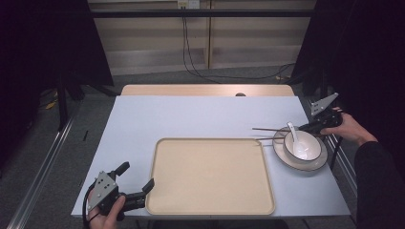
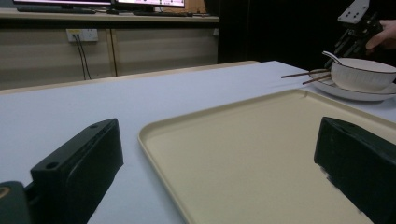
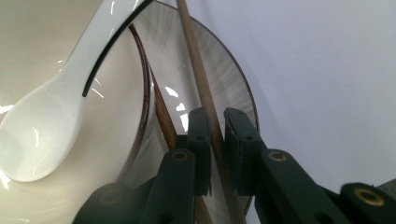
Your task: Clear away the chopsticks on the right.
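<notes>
Right gripper [image 3: 214,140] clamped on chopstick [image 3: 198,70] running left-right at right of frame, spoon [image 1: 292,133] in bowl [image 1: 308,151], left gripper [image 1: 138,179] wide open, holding nothing, lower left

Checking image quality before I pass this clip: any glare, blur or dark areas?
High view: sides black, table evenly lit. Left gripper view: near jaws soft, tray sharp. Right gripper view: glare streaks on spoon and plate; chopstick clear.

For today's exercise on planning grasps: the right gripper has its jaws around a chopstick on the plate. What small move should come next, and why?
Probably lift the chopstick straight up a little. The right gripper has its jaws closed on it over the plate, beside the bowl holding the spoon, so a small rise would clear the rim before carrying it toward the tray.
</notes>
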